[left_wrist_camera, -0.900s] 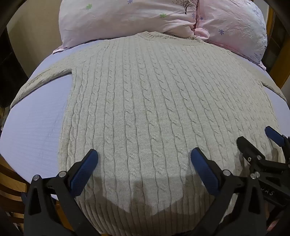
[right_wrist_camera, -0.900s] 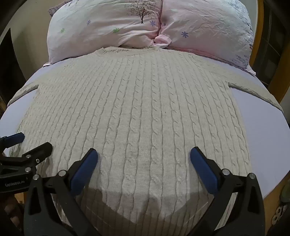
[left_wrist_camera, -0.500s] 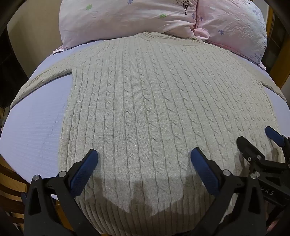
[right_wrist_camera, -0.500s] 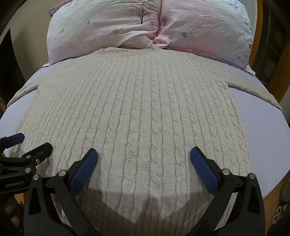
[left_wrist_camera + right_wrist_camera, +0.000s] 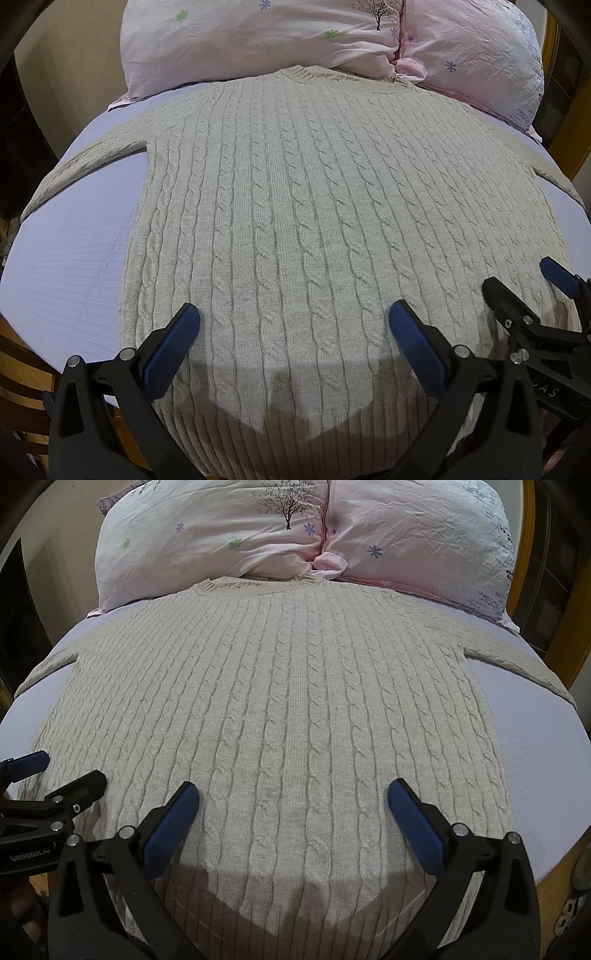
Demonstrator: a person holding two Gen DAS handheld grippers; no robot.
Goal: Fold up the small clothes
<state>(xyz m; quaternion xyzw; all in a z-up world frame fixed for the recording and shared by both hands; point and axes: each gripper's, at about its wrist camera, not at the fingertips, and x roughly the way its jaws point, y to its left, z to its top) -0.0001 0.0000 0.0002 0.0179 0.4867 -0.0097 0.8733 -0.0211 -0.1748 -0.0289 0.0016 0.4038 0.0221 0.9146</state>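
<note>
Nothing has shifted in the last second: my left gripper (image 5: 291,339) and right gripper (image 5: 291,818) still hover wide open and empty over the hem of the sweater (image 5: 314,221), which lies flat, collar at 12 o'clock against the pillows (image 5: 295,535), so folding hasn't begun. The left view shows the sleeve (image 5: 88,162) stretching toward 9 o'clock; the right view shows the other sleeve (image 5: 517,664) toward 3 o'clock.

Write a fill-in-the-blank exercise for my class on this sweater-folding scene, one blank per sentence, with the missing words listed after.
1. The cable-knit sweater lies ____ on the bed sheet, not yet folded.
2. The sweater's collar points toward the ____ pillows.
3. The jaws of the left gripper and the right gripper stand ____, holding nothing.
4. The pads on the gripper fingers are ____ in colour.

Missing words: flat; pink; open; blue
</note>
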